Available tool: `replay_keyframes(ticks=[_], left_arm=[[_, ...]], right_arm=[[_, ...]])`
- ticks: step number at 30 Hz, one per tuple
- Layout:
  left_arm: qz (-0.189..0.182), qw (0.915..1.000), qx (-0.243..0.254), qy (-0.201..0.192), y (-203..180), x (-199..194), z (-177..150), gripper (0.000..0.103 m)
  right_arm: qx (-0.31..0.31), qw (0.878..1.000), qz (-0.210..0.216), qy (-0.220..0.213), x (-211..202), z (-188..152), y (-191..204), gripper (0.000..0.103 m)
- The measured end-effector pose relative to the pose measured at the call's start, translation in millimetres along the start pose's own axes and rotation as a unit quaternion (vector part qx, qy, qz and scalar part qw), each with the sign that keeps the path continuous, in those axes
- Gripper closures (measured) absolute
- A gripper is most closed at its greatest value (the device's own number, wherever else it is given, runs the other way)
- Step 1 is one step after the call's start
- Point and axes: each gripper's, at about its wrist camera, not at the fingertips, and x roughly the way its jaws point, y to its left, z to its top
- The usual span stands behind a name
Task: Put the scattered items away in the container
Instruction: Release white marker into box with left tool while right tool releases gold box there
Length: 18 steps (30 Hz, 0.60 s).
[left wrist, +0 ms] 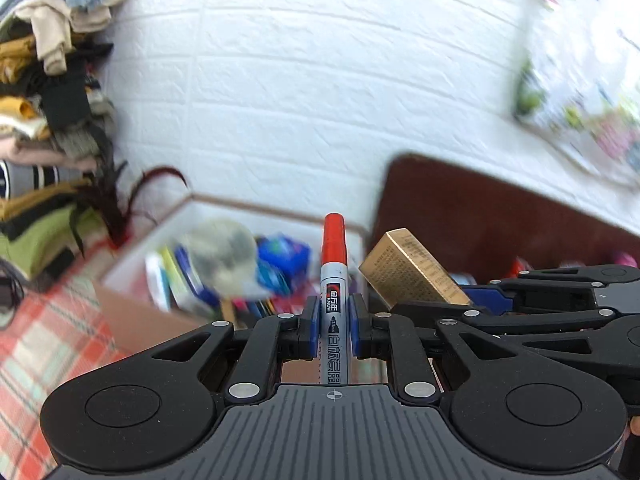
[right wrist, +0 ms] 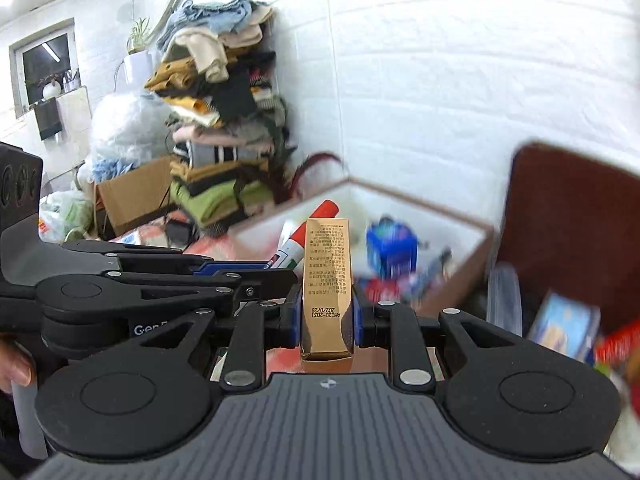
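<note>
My left gripper (left wrist: 334, 322) is shut on a silver marker with a red cap (left wrist: 333, 268), which points forward toward a white-lined cardboard box (left wrist: 132, 320) holding several blurred items. My right gripper (right wrist: 326, 316) is shut on a slim gold box (right wrist: 326, 280), held upright in front of the same cardboard box (right wrist: 472, 256). In the left wrist view the gold box (left wrist: 416, 270) and the right gripper (left wrist: 472, 306) sit just to the right. In the right wrist view the marker (right wrist: 308, 232) and the left gripper (right wrist: 276, 270) sit just to the left.
A dark red bin (right wrist: 580, 216) with packets stands right of the cardboard box, also in the left wrist view (left wrist: 500, 224). A tall pile of folded clothes (right wrist: 224, 120) rises at the left against the white brick wall. A plaid cloth (left wrist: 48, 344) covers the table.
</note>
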Motion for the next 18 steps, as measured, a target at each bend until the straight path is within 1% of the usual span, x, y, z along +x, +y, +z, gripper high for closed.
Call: replay_keyframes(ticks=[2, 5, 8, 9, 10, 11, 12, 13, 14, 15, 16, 17, 18], left_arm=[[0.007, 0.9999, -0.005, -0.007, 12.1, 11.7, 17.2, 0.093], [0.021, 0.9997, -0.010, -0.010, 28.2, 34.5, 34.7, 0.092], [0.031, 0.9994, -0.017, -0.004, 44.2, 61.7, 42.2, 0.092], [0.034, 0.9992, -0.022, 0.001, 49.7, 71.7, 41.4, 0.089], [0.041, 0.9988, -0.026, 0.007, 54.6, 81.1, 39.5, 0.071], [0.058, 0.9978, -0.029, 0.015, 58.4, 89.3, 35.7, 0.060], [0.074, 0.9965, -0.032, 0.023, 62.2, 97.5, 31.9, 0.038], [0.092, 0.9947, -0.036, 0.029, 66.8, 104.9, 27.3, 0.026], [0.105, 0.9932, -0.040, 0.032, 72.8, 109.1, 21.5, 0.012], [0.102, 0.9934, -0.042, 0.031, 78.2, 110.6, 16.2, 0.008], [0.100, 0.9936, -0.044, 0.029, 83.6, 112.0, 10.8, 0.008], [0.099, 0.9935, -0.047, 0.030, 87.9, 113.6, 6.3, 0.008], [0.101, 0.9930, -0.051, 0.036, 90.2, 115.4, 3.1, 0.008]], right_arm=[[-0.004, 1.000, -0.005, -0.005, 17.0, 17.8, -2.1, 0.076], [-0.002, 1.000, -0.007, -0.008, 44.8, 36.9, -7.6, 0.076], [0.002, 1.000, -0.015, -0.008, 74.1, 45.6, -15.4, 0.076], [0.006, 1.000, -0.017, -0.005, 84.4, 46.7, -18.7, 0.075], [0.011, 1.000, -0.019, 0.001, 95.4, 45.7, -22.4, 0.074], [0.016, 1.000, -0.020, 0.006, 106.3, 44.7, -26.0, 0.074], [0.015, 0.999, -0.026, 0.012, 115.7, 41.6, -28.6, 0.073], [0.010, 0.999, -0.036, 0.016, 122.8, 38.2, -31.6, 0.070], [0.007, 0.999, -0.045, 0.019, 127.2, 34.1, -35.2, 0.062], [0.007, 0.999, -0.046, 0.021, 129.3, 29.6, -39.0, 0.047], [0.007, 0.999, -0.047, 0.023, 131.4, 25.1, -42.9, 0.038], [0.006, 0.999, -0.049, 0.024, 132.5, 20.8, -45.5, 0.034], [0.003, 0.998, -0.054, 0.028, 134.6, 17.0, -47.9, 0.034]])
